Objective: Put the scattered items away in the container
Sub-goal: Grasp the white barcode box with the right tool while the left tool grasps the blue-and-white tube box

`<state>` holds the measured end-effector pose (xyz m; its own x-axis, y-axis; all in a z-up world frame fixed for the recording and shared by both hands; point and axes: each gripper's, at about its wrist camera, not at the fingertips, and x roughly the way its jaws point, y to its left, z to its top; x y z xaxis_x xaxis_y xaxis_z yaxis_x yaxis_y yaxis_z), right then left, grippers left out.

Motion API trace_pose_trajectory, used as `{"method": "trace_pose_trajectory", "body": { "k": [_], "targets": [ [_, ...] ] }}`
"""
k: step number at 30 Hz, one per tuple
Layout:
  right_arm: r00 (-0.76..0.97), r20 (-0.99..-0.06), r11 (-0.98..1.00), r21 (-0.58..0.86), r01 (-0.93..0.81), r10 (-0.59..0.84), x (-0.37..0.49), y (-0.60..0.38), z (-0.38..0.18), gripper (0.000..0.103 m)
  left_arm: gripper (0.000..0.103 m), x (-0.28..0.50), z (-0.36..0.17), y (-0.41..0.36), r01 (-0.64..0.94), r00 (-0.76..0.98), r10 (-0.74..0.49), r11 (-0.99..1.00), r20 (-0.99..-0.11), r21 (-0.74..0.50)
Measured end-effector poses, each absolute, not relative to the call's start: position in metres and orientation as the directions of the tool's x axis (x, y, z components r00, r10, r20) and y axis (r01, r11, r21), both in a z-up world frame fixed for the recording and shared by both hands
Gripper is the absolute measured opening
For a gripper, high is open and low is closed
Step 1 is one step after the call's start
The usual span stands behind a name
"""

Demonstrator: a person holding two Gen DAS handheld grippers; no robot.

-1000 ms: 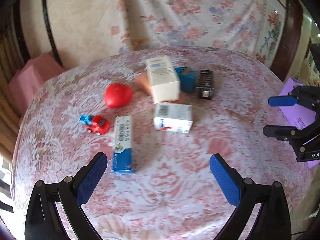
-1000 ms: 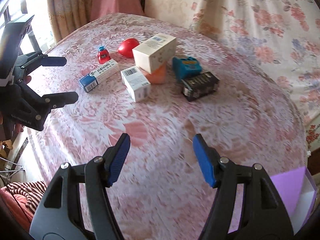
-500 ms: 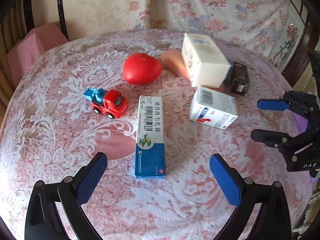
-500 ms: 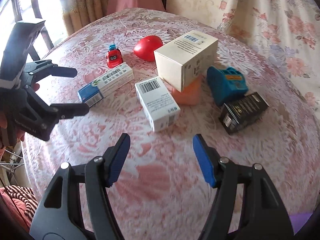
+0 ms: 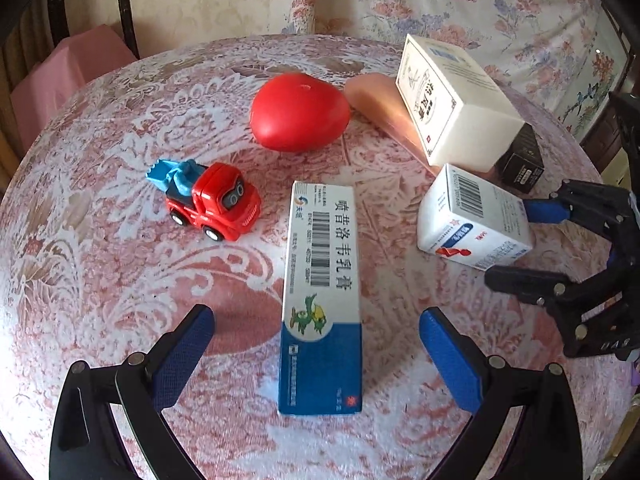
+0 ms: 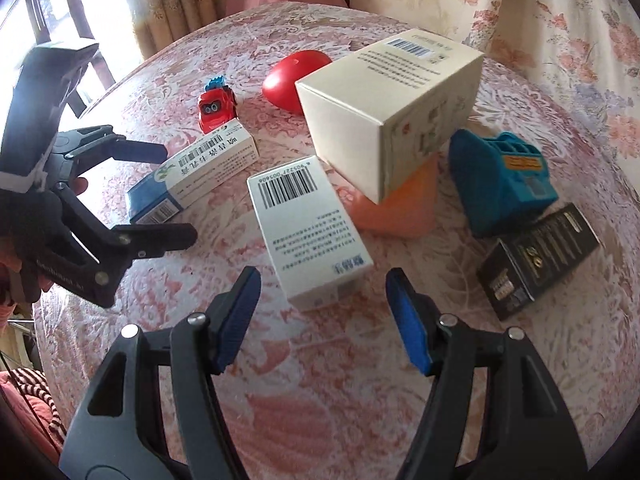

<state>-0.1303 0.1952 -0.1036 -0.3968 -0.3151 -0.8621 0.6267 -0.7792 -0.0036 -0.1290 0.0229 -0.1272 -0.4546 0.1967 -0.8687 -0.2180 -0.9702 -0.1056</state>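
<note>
Round bench [image 5: 100, 280] under a pink-and-white lace cloth, floral drapes behind, a pink-covered seat past the far edge. The container is not in either current view, so where the items must go can't be read from here.

Left gripper [image 5: 316, 344] is released, jaws wide, straddling the near end of the long ointment box [image 5: 322, 280], which lies flat and pointing away. Right gripper [image 6: 322, 320] is also spread wide, nothing held, lined up on the small white box [image 6: 308, 228], whose near end sits just ahead of its jaws.

Risks, as a judgement:
- Both grippers close in side by side, so the arms could collide on lift-out.
- The big cream box [image 6: 390, 108] leans on the orange block [image 6: 400, 204]; nudging either could tip it onto the small white box.
- The ointment box is thin card, so a hard pinch may crush it, and an end grip may let it swing.
- The red heart [image 5: 300, 112] looks smooth and rounded and would probably slip.

Count:
- 2 grippers
- 4 boxes: ointment, small white, big cream, black box [image 6: 536, 260]
- 1 toy truck [image 5: 210, 204]
- 1 red heart
- 1 orange block
- 1 teal plastic piece [image 6: 502, 184], possibly a toy, hard to tell
</note>
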Motion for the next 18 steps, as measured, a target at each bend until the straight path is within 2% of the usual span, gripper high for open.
{"method": "trace_pose_trajectory", "body": {
  "k": [5,9,18],
  "targets": [
    [-0.387,-0.863,-0.771,0.003,0.637,-0.323,-0.138,0.191,-0.111,0.064,0.103,-0.132,-0.129,0.028,-0.217,-0.472,0.164,-0.974,-0.866,-0.067],
    [-0.388,-0.865,-0.77,-0.003,0.638,-0.318,-0.141,0.19,-0.113,0.054,0.103,-0.134,-0.131,0.033,-0.215,-0.485,0.138,-0.976,-0.864,-0.035],
    [-0.401,-0.858,-0.764,-0.016,0.646,-0.321,-0.143,0.189,-0.115,0.051,0.103,-0.134,-0.131,0.035,-0.211,-0.496,0.122,-0.977,-0.86,-0.017]
  ]
}}
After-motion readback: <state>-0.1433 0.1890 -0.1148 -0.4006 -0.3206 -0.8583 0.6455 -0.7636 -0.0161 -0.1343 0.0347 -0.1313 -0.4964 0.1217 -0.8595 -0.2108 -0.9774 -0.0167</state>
